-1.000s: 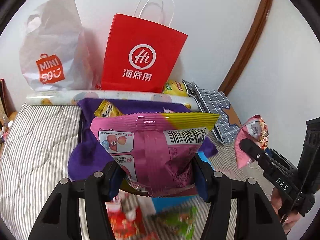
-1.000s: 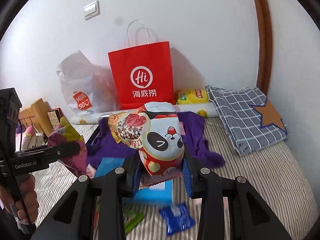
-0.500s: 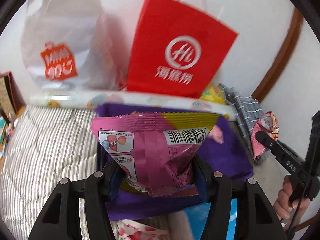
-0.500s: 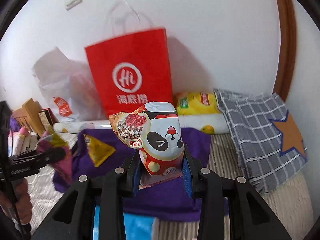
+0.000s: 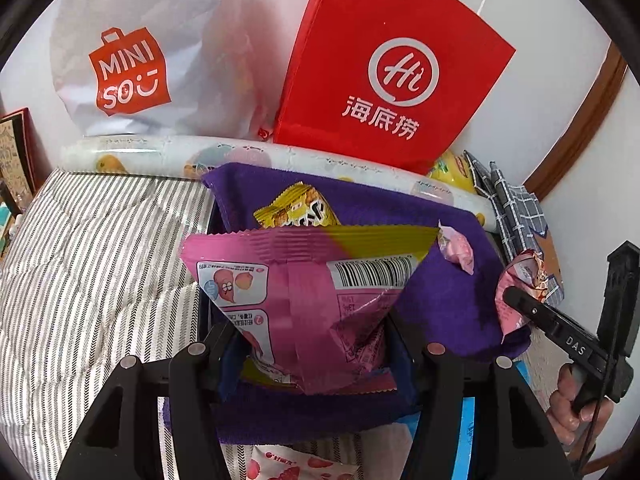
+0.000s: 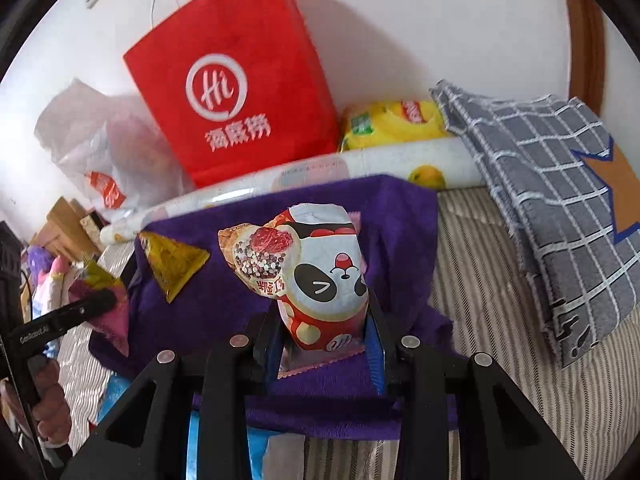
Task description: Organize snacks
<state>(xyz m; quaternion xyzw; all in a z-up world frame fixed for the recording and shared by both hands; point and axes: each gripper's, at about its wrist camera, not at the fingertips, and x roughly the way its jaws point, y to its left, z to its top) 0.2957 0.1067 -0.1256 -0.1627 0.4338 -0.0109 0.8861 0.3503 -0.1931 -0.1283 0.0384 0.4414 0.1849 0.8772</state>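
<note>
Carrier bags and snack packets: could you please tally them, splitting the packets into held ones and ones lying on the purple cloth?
Carrier bags: 2 (red paper bag, white Miniso bag)
Held packets: 2 (pink packet, panda packet)
Packets on purple cloth: 2 (yellow packet, small pink wrapper)
Total: 6

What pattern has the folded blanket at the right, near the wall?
The folded blanket is grey with a white grid and an orange star; the right wrist view shows it best.

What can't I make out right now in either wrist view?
- Left wrist view: the yellow snack packet is half hidden behind the pink snack bag in the left hand-held gripper.
- Left wrist view: a red-and-white packet is cut off by the bottom edge.
- Right wrist view: the panda snack bag in the right hand-held gripper hides part of the purple cloth.
</note>
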